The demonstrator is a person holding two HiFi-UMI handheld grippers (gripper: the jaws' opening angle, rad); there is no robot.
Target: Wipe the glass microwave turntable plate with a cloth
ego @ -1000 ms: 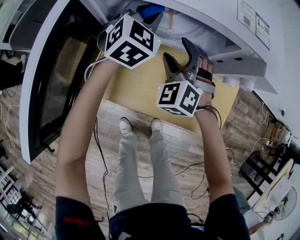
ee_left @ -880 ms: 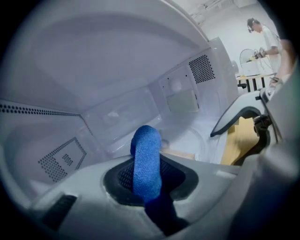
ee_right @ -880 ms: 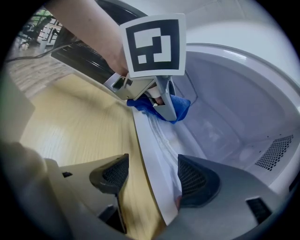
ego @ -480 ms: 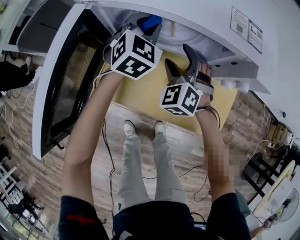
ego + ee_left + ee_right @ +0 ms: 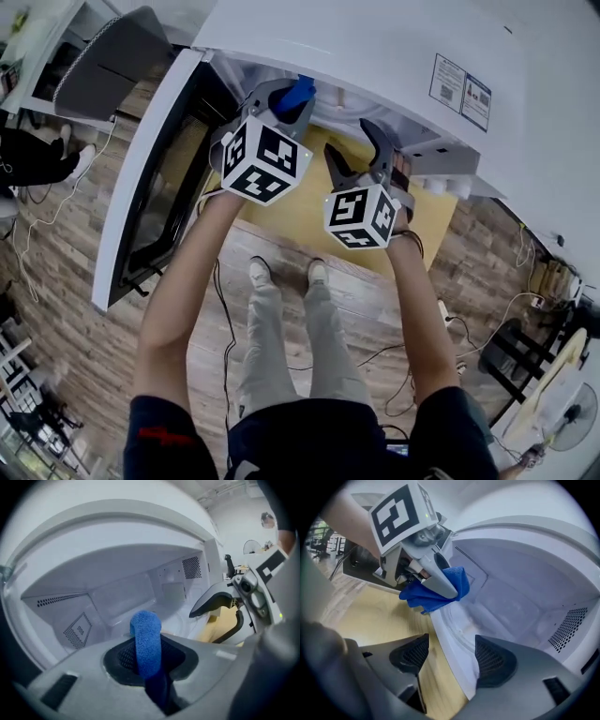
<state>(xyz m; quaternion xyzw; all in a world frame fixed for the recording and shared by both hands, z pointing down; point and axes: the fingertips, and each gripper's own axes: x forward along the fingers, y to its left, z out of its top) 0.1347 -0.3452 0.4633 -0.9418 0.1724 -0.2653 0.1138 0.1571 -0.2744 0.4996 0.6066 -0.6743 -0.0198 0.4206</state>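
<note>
My left gripper (image 5: 292,96) is shut on a blue cloth (image 5: 301,93) at the mouth of the white microwave (image 5: 375,47). In the left gripper view the cloth (image 5: 146,639) sticks up between the jaws, with the white cavity beyond it. My right gripper (image 5: 356,150) stands open beside it on the right, with nothing in it. In the right gripper view its jaws (image 5: 450,658) straddle the cavity's front lip. The glass turntable plate (image 5: 487,616) lies on the cavity floor just beyond, faint and pale. The left gripper's cloth (image 5: 436,592) hangs above the lip at upper left.
The microwave door (image 5: 159,178) hangs open to the left of my left arm. A yellow tabletop (image 5: 309,202) lies below the opening. Vent holes (image 5: 569,627) mark the cavity's right wall. The person's legs and cables on a wood floor (image 5: 281,309) show below.
The head view has shifted, so more of the microwave's top shows and both grippers sit lower in frame. The cubes stand closer together. The cloth stays held and the right gripper stays open.
</note>
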